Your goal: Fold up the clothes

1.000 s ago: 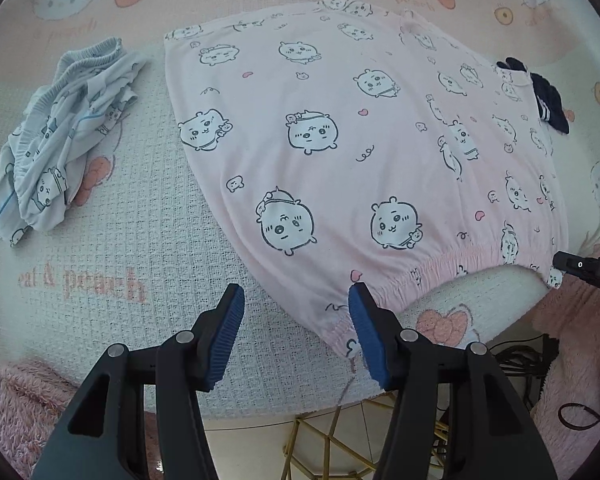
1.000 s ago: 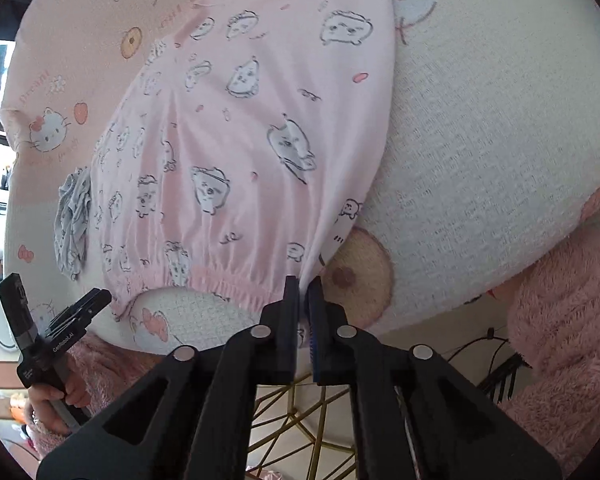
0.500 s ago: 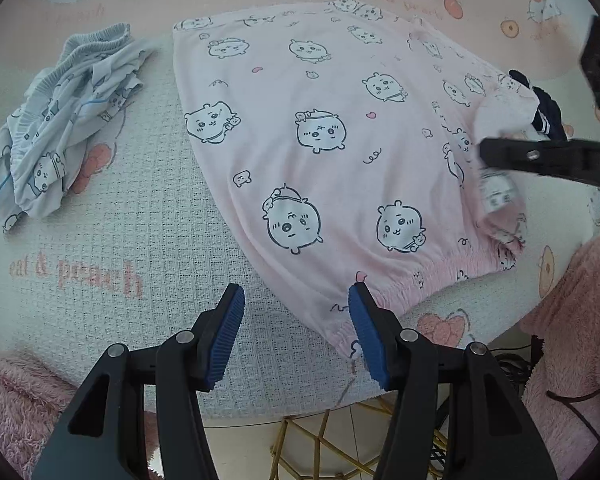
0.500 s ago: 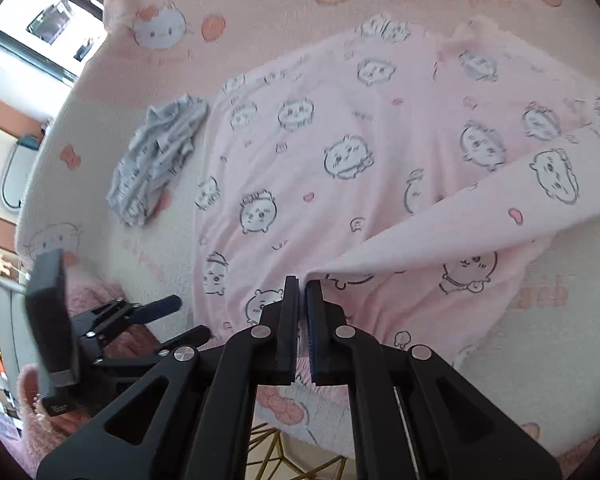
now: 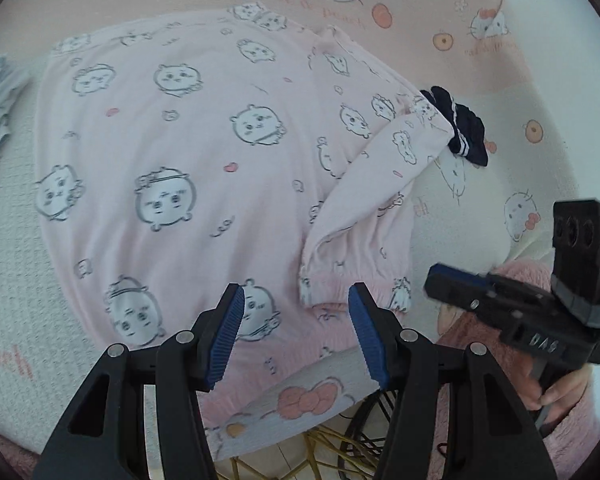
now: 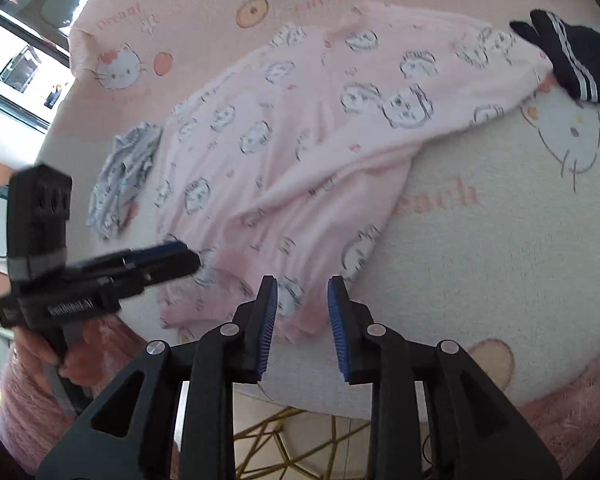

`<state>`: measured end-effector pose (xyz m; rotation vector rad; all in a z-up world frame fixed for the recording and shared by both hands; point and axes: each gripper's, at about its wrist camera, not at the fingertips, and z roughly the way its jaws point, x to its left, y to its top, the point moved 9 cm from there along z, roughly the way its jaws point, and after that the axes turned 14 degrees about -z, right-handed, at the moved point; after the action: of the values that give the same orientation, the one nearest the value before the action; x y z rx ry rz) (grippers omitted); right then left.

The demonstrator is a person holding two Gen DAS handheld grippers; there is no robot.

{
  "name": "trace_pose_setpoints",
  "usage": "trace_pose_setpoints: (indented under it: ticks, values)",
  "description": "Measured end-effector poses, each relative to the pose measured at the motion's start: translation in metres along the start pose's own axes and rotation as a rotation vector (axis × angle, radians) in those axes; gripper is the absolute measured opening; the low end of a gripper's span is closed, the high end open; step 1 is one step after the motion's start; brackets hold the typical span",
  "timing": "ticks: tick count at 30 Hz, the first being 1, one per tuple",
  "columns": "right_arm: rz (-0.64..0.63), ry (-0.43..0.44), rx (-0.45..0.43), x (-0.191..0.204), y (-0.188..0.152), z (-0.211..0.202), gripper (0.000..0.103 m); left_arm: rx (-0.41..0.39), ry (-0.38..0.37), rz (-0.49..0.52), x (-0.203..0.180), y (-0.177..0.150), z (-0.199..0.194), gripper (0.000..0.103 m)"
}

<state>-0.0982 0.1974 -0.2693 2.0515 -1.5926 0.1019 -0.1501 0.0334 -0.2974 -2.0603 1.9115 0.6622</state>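
Lying on the worktop (image 5: 520, 92): pink top (image 5: 188, 152), soft, limp, light; you should pinch its hem. Left hand-held gripper (image 5: 296, 332) apart above hem; right hand-held gripper (image 6: 302, 324) opening, empty, beside folded sleeve (image 5: 376, 176).

R side of the pink top (image 5: 188, 152) is now folded inward, its sleeve (image 5: 376, 184) laid across the body toward the hem at the cloth's near edge. The sleeve is released: the right gripper (image 6: 302, 324), prev. clamped on it, is opening w/ nothing between the pads.
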Motion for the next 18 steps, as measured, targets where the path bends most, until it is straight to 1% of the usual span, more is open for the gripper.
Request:
trace_pose_setpoints:
  ticks: [2,4,6,7,8,9,10,11,13,15,18]
  values:
    - [0.019,0.002,0.041,-0.006,-0.014,0.007,0.027,0.038,-0.007,0.015,-0.012,0.007,0.018,0.056]
    - [-0.013,0.011,0.051,0.002,-0.018,0.010,0.027,0.076,0.007,0.035,-0.020,0.009,0.034,0.051]
    - [-0.072,0.008,0.072,0.012,-0.021,0.016,0.027,0.115,0.033,0.054,-0.025,0.010,0.049,0.050]
    - [-0.092,-0.009,0.082,0.014,-0.023,0.019,0.027,0.130,0.050,0.063,-0.027,0.010,0.056,0.043]
    - [-0.111,-0.026,0.093,0.017,-0.026,0.023,0.027,0.129,0.079,0.072,-0.027,0.011,0.059,0.029]
    - [-0.108,-0.036,0.099,0.016,-0.028,0.027,0.027,0.117,0.100,0.079,-0.027,0.012,0.060,0.021]
    - [-0.090,-0.032,0.104,0.016,-0.030,0.029,0.027,0.109,0.102,0.079,-0.028,0.013,0.057,0.014]
    - [-0.071,-0.028,0.109,0.016,-0.033,0.032,0.027,0.099,0.102,0.075,-0.029,0.014,0.054,0.013]
    - [-0.063,-0.025,0.092,0.016,-0.032,0.027,0.027,0.064,0.095,0.058,-0.027,0.016,0.039,0.012]
    - [-0.074,-0.018,0.043,0.019,-0.024,0.015,0.027,0.026,0.090,0.047,-0.024,0.017,0.021,0.011]
    - [-0.063,0.015,-0.046,0.029,-0.008,-0.004,0.027,-0.032,0.068,0.007,-0.016,0.018,-0.008,0.011]
